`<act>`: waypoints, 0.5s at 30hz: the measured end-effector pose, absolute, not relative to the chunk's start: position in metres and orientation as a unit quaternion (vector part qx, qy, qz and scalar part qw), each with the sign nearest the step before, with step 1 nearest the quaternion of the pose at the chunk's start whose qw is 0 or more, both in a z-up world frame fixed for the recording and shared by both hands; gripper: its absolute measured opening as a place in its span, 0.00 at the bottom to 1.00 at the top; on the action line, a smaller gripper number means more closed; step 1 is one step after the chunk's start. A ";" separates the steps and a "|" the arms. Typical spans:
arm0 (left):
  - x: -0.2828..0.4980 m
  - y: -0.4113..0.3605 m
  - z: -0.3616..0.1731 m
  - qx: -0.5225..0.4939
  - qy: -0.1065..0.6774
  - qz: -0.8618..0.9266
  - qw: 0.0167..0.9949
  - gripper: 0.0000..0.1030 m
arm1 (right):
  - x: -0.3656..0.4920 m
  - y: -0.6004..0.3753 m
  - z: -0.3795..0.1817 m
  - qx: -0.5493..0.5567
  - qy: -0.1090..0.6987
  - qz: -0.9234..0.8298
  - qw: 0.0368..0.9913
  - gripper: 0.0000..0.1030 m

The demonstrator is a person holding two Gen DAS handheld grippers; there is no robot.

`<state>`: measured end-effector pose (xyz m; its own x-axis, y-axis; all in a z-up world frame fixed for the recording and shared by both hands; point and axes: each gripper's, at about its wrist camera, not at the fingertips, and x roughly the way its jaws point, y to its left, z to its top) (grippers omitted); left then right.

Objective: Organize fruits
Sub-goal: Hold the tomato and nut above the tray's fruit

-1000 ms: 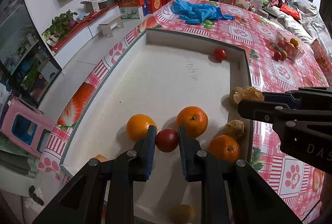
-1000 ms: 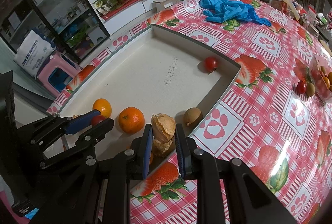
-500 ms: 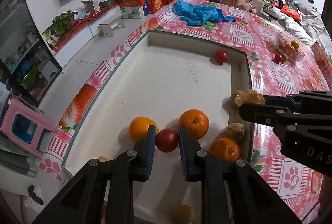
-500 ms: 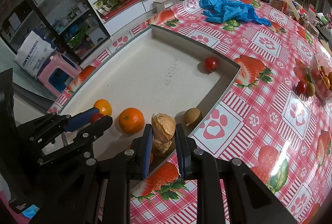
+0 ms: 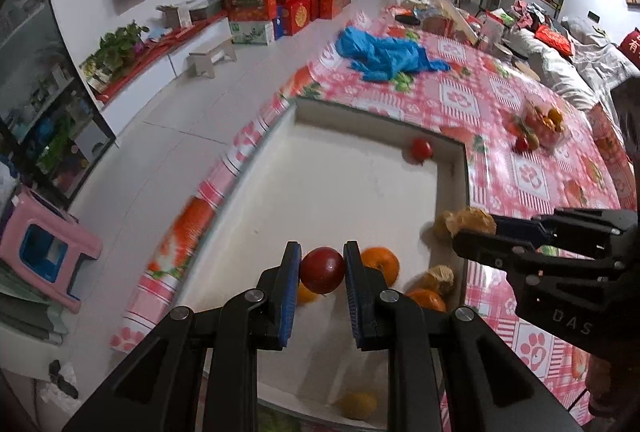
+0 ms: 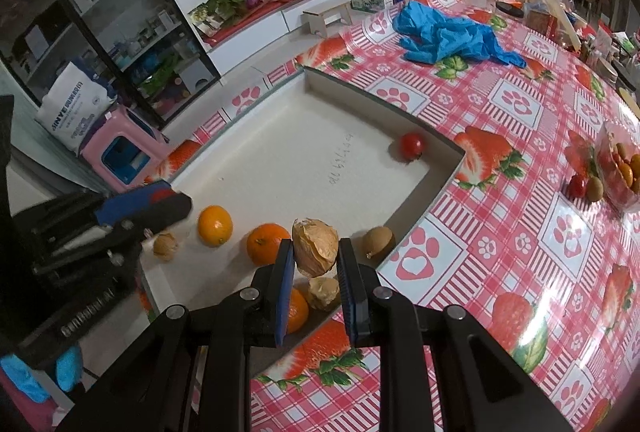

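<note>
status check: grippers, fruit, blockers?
Left gripper shut on red fruit. Right gripper shut on husked fruit. Both above the tray. No blockers seen.

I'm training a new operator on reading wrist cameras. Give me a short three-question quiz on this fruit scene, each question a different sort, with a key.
1. True or false: the left gripper holds an orange.
2. Multiple choice: the right gripper is shut on A) a kiwi, B) a papery husked fruit, C) a tomato.
3. Fill in: the lone red fruit lies in the tray's far ____.

Key: 1. False, it holds a dark red fruit. 2. B. 3. corner.
</note>
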<state>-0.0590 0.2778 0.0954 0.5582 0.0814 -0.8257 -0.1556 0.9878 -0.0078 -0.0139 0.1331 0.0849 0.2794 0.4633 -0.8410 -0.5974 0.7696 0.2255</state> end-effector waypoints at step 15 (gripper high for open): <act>-0.044 0.296 0.129 -0.024 0.457 0.082 0.885 0.23 | 0.002 0.145 0.132 -0.052 0.479 0.350 0.803 0.23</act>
